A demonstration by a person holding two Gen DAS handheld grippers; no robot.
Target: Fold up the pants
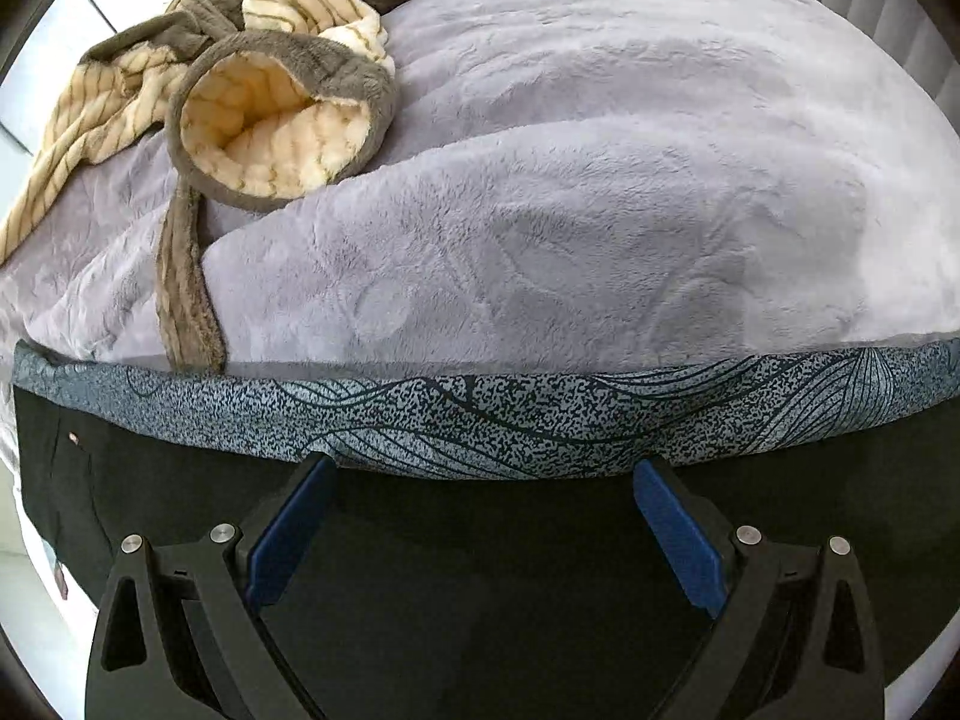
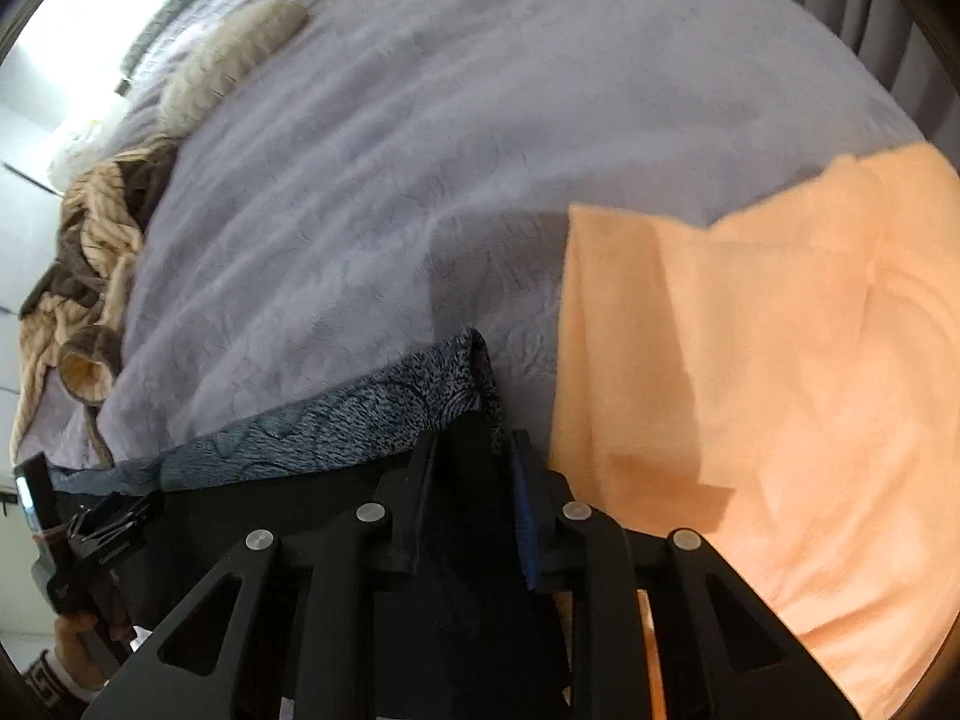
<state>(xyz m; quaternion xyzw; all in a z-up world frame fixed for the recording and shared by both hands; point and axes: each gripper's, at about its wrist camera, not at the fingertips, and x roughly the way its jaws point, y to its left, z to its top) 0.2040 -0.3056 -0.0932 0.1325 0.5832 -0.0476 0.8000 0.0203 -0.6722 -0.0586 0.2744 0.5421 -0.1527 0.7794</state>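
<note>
Left wrist view: striped cream-and-brown fleece robe bunched at the far left on the bed's pale lilac plush blanket, 1 brown-trimmed cuff gaping open, a brown belt strip trailing down toward the near edge. Black pants with a blue-grey speckled patterned band lie across the near edge of the bed, band side toward the blanket, black cloth filling the foreground. Left hand-held gripper hangs over the black cloth near the band, its 2 blue-padded fingers spread wide, nothing between them.

Right wrist view, blurred: same robe at far left, grey-beige furry cushion beyond it. Part of the left hand-held gripper shows at the lower left edge. Pants band runs across to centre and ends in a corner fold. Right hand-held gripper has its fingers drawn close, pinching the black pants cloth at that corner. Folded peach-orange fabric lies on the blanket just right of it.
</note>
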